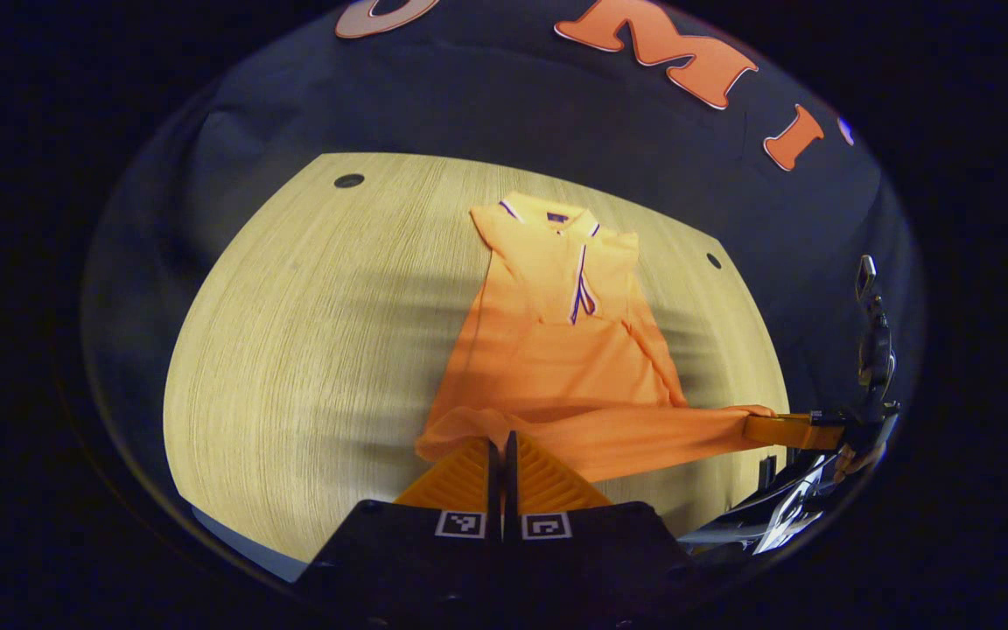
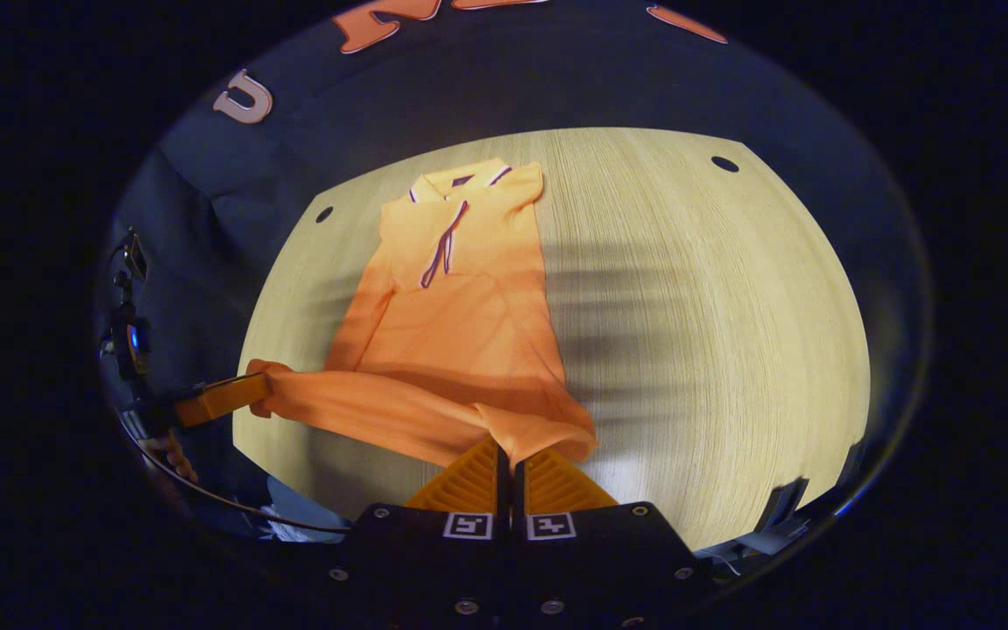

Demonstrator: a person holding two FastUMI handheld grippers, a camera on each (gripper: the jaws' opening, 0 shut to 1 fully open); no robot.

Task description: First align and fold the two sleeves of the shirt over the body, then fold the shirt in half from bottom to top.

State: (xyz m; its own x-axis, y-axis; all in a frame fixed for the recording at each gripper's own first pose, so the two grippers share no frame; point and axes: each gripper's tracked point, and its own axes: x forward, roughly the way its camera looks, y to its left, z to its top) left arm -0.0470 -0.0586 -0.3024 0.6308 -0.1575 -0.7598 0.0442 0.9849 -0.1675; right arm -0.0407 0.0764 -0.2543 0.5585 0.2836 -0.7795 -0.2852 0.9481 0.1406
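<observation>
An orange short-sleeved polo shirt (image 1: pixel 561 350) is being lifted by its hem corners off the pale wood tabletop (image 1: pixel 311 350), each hand-held gripper (image 1: pixel 504 451) (image 2: pixel 511 455) closed on limp, light fabric that is sagging between them.

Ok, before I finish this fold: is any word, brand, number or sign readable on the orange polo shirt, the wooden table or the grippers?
On the orange polo shirt: no print; the small dark patch inside its collar is too small to read.
On the left gripper and the right gripper: black-and-white square markers, patterns, not words.
On the pale wooden table: no text.
</observation>
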